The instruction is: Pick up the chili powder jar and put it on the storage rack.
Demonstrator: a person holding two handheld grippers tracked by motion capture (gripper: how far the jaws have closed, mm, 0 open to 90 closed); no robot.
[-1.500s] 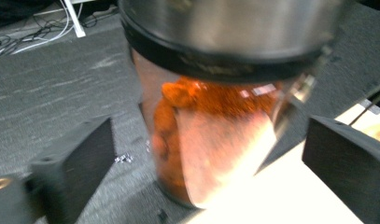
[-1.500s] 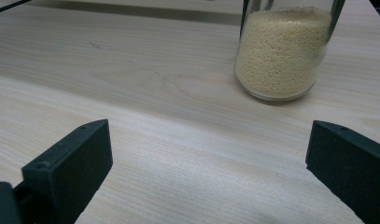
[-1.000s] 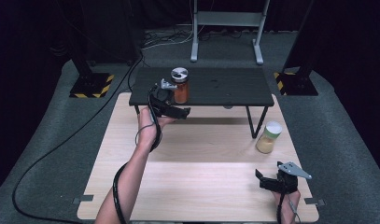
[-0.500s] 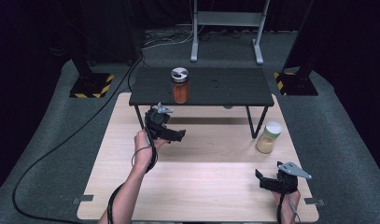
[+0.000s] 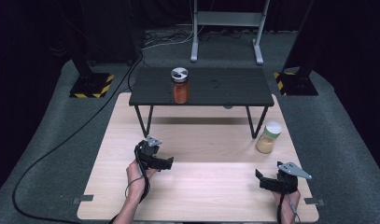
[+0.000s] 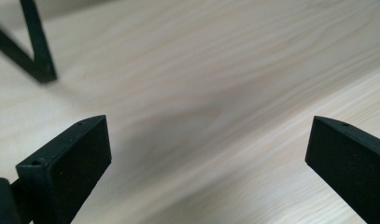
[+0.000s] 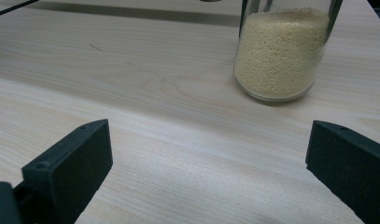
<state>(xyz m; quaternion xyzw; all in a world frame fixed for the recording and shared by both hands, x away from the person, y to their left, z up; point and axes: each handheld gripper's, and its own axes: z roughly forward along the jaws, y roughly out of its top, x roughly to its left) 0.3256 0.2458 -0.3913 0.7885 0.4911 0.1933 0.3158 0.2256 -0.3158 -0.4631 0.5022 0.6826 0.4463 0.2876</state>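
Note:
A jar of orange powder with a silver lid [image 5: 180, 86] stands upright on the small black table [image 5: 225, 88]. A second jar, filled with pale yellow grains [image 5: 267, 137] [image 7: 282, 51], stands on the wooden board [image 5: 201, 182] by the black table's right leg. My left gripper [image 5: 169, 163] [image 6: 208, 154] hovers low over the board's left half, jaws wide apart and empty. Near the front right corner, my right gripper [image 5: 261, 179] [image 7: 208, 158] is open too, with the grain jar a short way ahead of it.
The black table's thin legs [image 5: 143, 120] [image 6: 36, 56] stand on the board just beyond my left gripper. A black cable [image 5: 75, 135] trails over the grey floor at the left. Striped stand bases [image 5: 92, 85] sit at both back corners.
My left gripper let go of the orange jar on the black table and drew back toward the person, down to the board. The right gripper stayed still.

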